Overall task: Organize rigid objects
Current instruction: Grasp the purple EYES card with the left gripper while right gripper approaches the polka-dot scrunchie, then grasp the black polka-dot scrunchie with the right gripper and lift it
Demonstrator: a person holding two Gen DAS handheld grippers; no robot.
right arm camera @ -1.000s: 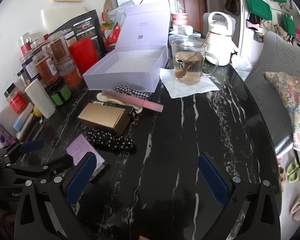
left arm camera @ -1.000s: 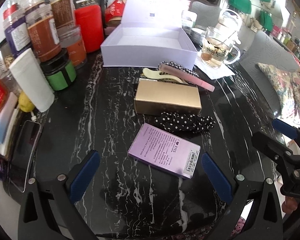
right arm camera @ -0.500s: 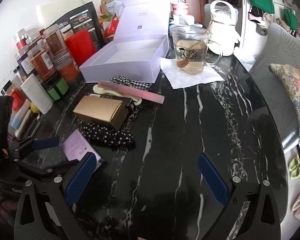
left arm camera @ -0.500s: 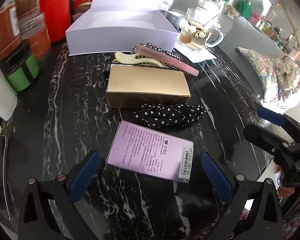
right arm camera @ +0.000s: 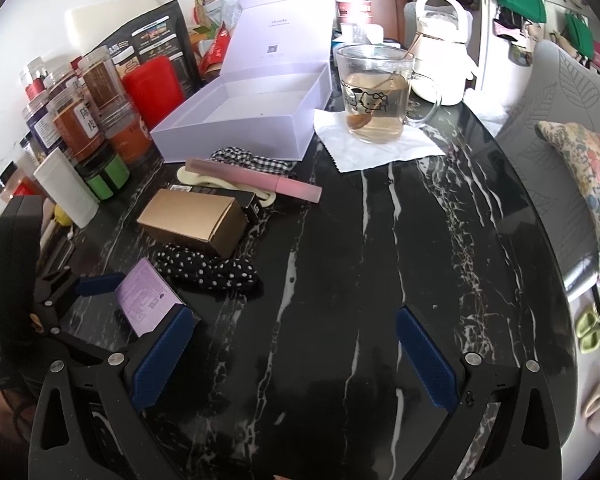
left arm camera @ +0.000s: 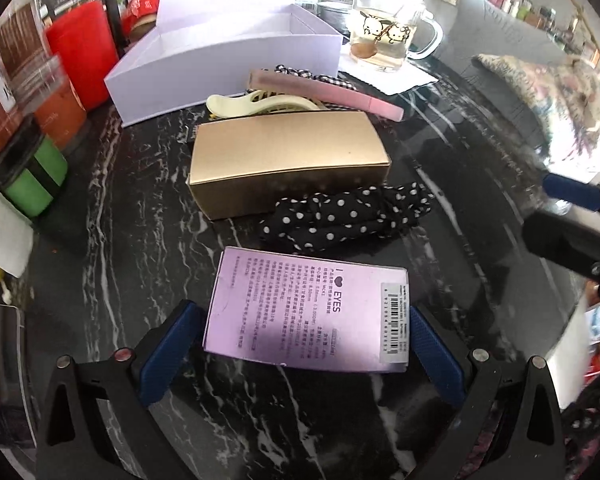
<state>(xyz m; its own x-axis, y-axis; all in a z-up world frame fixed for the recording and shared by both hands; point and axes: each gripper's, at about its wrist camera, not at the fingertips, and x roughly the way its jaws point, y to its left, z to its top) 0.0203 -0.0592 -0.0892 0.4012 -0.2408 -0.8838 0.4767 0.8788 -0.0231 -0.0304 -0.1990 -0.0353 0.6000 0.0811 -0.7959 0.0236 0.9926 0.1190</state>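
Observation:
A flat purple box [left arm camera: 308, 310] lies on the black marble table, its near end between the open fingers of my left gripper [left arm camera: 300, 354]; contact is not clear. It also shows in the right wrist view [right arm camera: 146, 300]. Behind it lie a black polka-dot scrunchie [left arm camera: 340, 216], a gold box [left arm camera: 288, 164], a cream hair claw [left arm camera: 256, 104], a pink comb [left arm camera: 324, 90] and a checked scrunchie [right arm camera: 248, 158]. An open lavender box [left arm camera: 220, 60] stands at the back. My right gripper [right arm camera: 292, 360] is open and empty over bare table.
Jars, a red canister [left arm camera: 82, 60] and a green-banded tub [left arm camera: 32, 172] crowd the left side. A glass mug of tea [right arm camera: 374, 96] stands on a white napkin at the back right. A white kettle [right arm camera: 440, 48] is behind it. A sofa with a cushion is to the right.
My left gripper has moved forward and down, so the purple box now lies between its fingers. My right gripper has drifted slightly forward and stays open.

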